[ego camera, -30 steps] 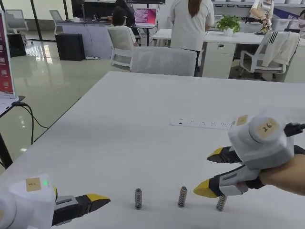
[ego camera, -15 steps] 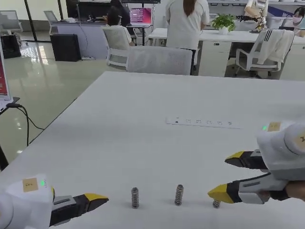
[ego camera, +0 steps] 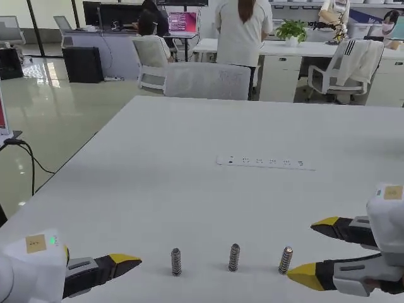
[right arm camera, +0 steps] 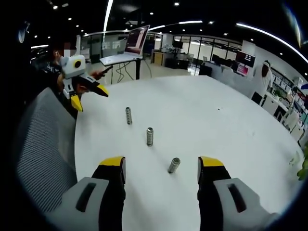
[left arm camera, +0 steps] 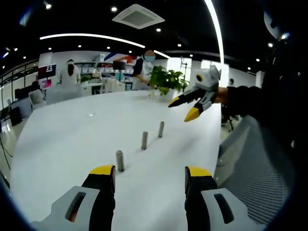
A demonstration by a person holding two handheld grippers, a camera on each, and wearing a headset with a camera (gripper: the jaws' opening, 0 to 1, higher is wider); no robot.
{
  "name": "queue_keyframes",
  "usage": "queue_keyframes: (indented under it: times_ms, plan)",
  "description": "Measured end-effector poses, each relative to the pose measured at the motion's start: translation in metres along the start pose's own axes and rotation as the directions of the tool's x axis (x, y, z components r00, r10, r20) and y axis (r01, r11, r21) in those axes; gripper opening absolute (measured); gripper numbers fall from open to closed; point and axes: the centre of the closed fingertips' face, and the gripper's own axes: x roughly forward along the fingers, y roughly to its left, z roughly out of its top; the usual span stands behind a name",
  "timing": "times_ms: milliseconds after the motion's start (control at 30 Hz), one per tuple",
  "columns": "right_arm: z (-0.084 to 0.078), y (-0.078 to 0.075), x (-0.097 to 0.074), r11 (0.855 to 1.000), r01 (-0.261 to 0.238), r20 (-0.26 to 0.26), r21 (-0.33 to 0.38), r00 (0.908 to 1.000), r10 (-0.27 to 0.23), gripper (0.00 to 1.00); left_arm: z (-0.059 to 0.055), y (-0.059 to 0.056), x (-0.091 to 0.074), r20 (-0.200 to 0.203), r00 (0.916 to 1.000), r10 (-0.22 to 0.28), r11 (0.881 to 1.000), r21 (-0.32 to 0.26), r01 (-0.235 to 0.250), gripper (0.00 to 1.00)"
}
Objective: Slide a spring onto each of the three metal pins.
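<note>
Looking at the three springs (ego camera: 234,257) standing in a row on the table (ego camera: 189,158), between the wide-open, empty left gripper (left arm camera: 150,171) and right gripper (ego camera: 314,247), I'd guess they're light, squashy, best pinched gently mid-coil.

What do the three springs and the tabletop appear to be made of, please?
The springs look like bare steel wire: grey, coiled, with dull glints. The tabletop seems a matte white laminate, smooth with soft reflections, though painted wood can't be excluded.

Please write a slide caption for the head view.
Three springs stand in a row on the white table between the open left gripper and open right gripper.
</note>
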Motion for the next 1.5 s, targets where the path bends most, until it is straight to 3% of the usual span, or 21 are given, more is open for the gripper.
queue_keyframes:
  times_ms: [400,867,1067,1500]
  plan:
    - [-0.022,0.008,-0.005,0.999,0.018,0.020,0.049,0.9996,-0.019,0.60,-0.001,0.000,0.002,0.005,1.0000,0.000,1.000,-0.008,0.000,0.53]
    - [-0.021,0.014,-0.001,0.997,0.044,0.075,0.069,0.9960,-0.049,0.61,-0.005,0.001,0.003,0.019,0.9997,0.015,0.999,-0.042,-0.014,0.55]
    - [-0.023,0.019,0.003,0.995,0.049,0.079,0.085,0.9953,-0.055,0.61,-0.004,0.004,0.003,0.040,0.9986,0.034,0.998,-0.059,-0.031,0.56]
    - [-0.028,0.021,0.005,0.994,0.056,0.073,0.099,0.9953,-0.063,0.63,-0.010,0.003,0.010,0.045,0.9984,0.035,0.996,-0.078,-0.032,0.57]
